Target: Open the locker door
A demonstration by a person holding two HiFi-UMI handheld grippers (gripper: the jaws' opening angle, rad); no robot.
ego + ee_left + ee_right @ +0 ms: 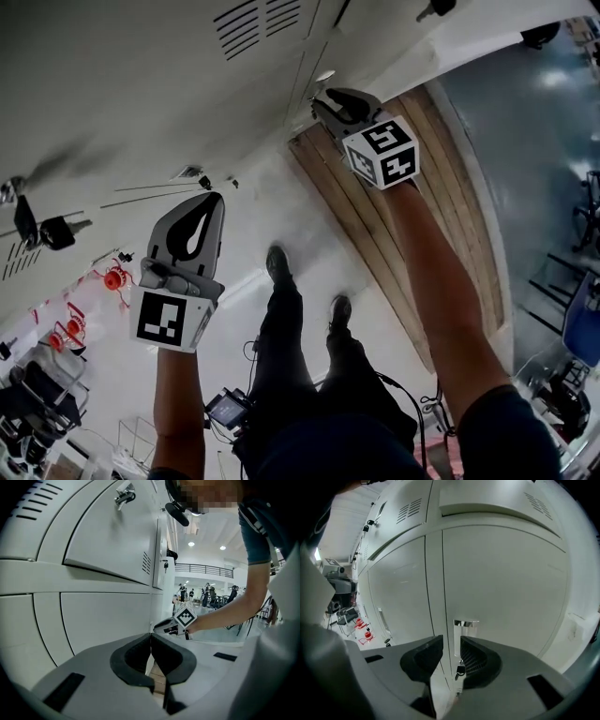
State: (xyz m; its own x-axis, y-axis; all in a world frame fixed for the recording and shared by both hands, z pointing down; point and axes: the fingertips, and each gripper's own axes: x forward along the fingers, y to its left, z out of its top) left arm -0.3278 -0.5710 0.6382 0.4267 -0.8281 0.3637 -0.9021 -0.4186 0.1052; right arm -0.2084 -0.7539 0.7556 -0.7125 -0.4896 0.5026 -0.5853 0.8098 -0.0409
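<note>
1. The task is judged to be at its beginning: the locker door [506,592] lies flush with its neighbours in the right gripper view, and no gap is seen along its edge.
2. The door is found low in the bank of white lockers, straight ahead of the right claw [451,641]. It is marked by a small metal plate [466,623] near its left edge, with a key [460,670] hanging just below the plate.
3. The right claw is held with its jaws parted. The plate and the key are framed in the gap, but nothing is pressed by the pads and nothing is gripped.
4. The left claw [151,638] is kept off to the side with its jaws brought together at the tips, and nothing is held in it.
5. What is left, as a judgement: the key or the door's edge has to be taken, the lock released if needed, and the door swung out. None of this is shown as done.
6. Counted: two claws, one per hand; one plate and one key on the target door; four door panels clearly made out in the right gripper view, two lower and two vented upper ones, with more lockers receding to the left.
</note>
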